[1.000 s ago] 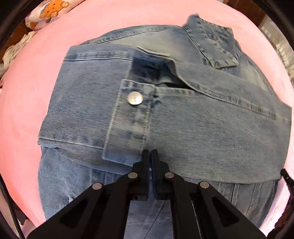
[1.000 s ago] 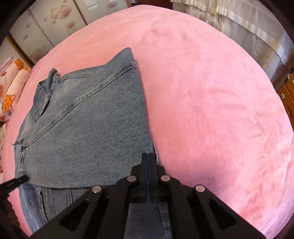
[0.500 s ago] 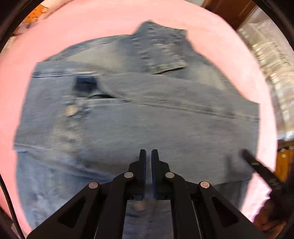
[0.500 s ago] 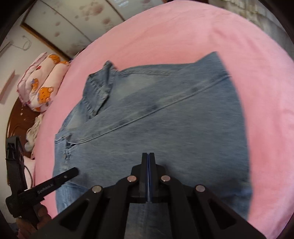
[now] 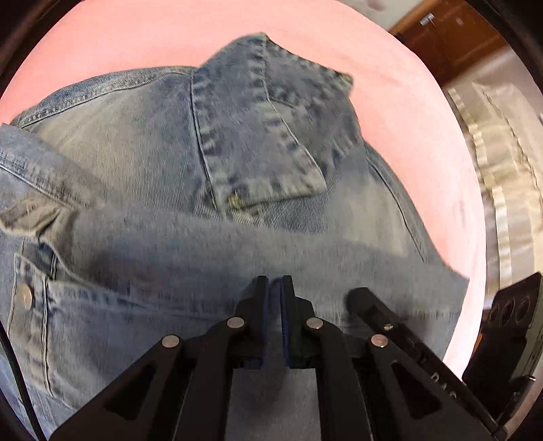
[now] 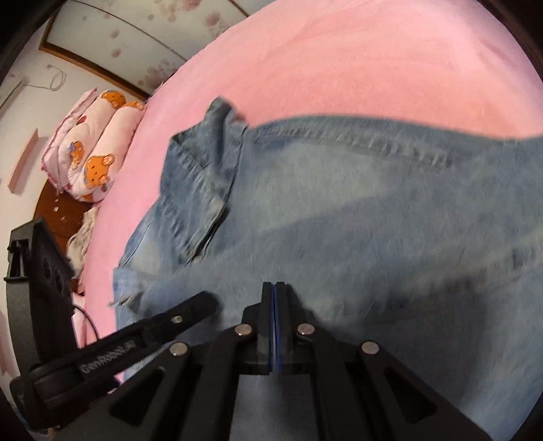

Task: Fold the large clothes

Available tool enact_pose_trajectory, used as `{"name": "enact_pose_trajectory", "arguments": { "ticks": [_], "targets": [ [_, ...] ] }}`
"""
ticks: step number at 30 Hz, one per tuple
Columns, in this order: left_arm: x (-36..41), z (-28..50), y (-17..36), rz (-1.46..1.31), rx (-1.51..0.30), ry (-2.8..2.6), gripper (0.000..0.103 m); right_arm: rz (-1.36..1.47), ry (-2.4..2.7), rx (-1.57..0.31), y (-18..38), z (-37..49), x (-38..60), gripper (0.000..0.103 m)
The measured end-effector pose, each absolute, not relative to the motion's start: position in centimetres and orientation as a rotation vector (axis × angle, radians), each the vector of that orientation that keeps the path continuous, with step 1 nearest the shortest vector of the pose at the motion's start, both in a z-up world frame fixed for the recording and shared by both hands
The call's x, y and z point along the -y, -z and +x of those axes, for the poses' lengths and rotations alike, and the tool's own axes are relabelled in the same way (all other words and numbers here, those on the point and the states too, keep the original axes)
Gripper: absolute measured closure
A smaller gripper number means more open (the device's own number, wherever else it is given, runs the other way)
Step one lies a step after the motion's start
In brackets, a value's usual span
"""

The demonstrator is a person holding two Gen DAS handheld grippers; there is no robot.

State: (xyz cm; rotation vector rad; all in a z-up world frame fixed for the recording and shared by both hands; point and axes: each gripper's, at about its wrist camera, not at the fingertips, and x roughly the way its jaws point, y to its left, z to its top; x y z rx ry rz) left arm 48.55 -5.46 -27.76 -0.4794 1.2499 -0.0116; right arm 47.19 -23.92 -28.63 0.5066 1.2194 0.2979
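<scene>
A blue denim jacket [image 5: 142, 159] lies on the pink bed [image 5: 135, 40], its collar [image 5: 264, 129] toward the far side. My left gripper [image 5: 274, 280] is shut on a layer of the denim, which runs back between its arms and lies over the jacket body. A buttoned cuff [image 5: 25, 296] shows at the left edge. My right gripper [image 6: 274, 285] is likewise shut on the denim jacket [image 6: 373, 220], with the collar [image 6: 200, 176] ahead to its left. The two grippers are close side by side: the left gripper's fingers [image 6: 190, 308] show beside the right one.
Bear-print pillows [image 6: 91, 149] lie at the bed's far left corner, with a wardrobe [image 6: 135, 27] behind. A wooden door [image 5: 451, 40] and pale draped fabric [image 5: 502, 152] stand beyond the bed's right edge. Bare pink bedding [image 6: 373, 61] stretches past the collar.
Both grippers have travelled toward the collar, drawing the held denim layer over the jacket body. They have come closer together, and the collar now looms larger in both views.
</scene>
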Motion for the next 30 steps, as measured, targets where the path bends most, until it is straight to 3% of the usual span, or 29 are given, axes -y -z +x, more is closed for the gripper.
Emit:
{"name": "enact_pose_trajectory", "arguments": {
  "ticks": [16,25,30],
  "targets": [
    [-2.8,49.0,26.6,-0.39,-1.158,-0.241,0.099,0.6,0.108,-1.096,27.3,46.6,39.2,0.103],
    [-5.0,48.3,26.7,-0.396,-1.148,-0.185,0.099,0.601,0.153,-1.115,28.2,47.0,39.3,0.103],
    [-6.0,45.6,23.1,-0.35,-1.066,-0.184,0.098,0.601,0.086,-1.057,25.5,46.0,37.5,0.103]
  ]
}}
